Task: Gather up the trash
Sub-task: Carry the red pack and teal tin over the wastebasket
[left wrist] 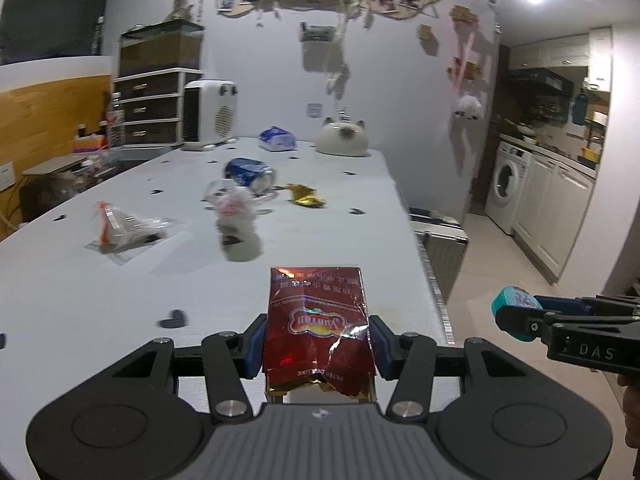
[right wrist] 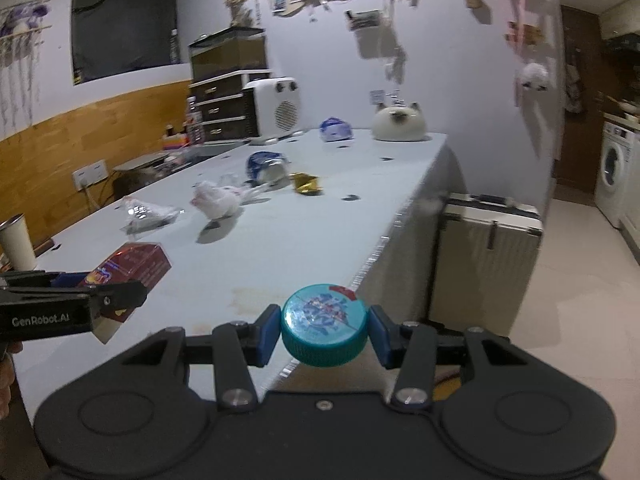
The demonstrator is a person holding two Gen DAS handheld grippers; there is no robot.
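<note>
My left gripper (left wrist: 318, 342) is shut on a torn red cigarette pack (left wrist: 318, 320) and holds it above the near part of the white table (left wrist: 120, 300). My right gripper (right wrist: 324, 330) is shut on a teal bottle cap (right wrist: 324, 324) over the table's near right edge. It shows at the right of the left wrist view (left wrist: 516, 314). On the table lie a clear plastic bag (left wrist: 128, 226), a crumpled white bag (left wrist: 234, 208), a crushed blue can (left wrist: 250, 174), a gold wrapper (left wrist: 306, 196) and a blue packet (left wrist: 276, 139).
A white heater (left wrist: 208, 114) and a cat-shaped white holder (left wrist: 342, 140) stand at the table's far end. A light suitcase (right wrist: 488, 248) stands on the floor right of the table. A steel cup (right wrist: 16, 242) is at the left. A washing machine (left wrist: 508, 186) is far right.
</note>
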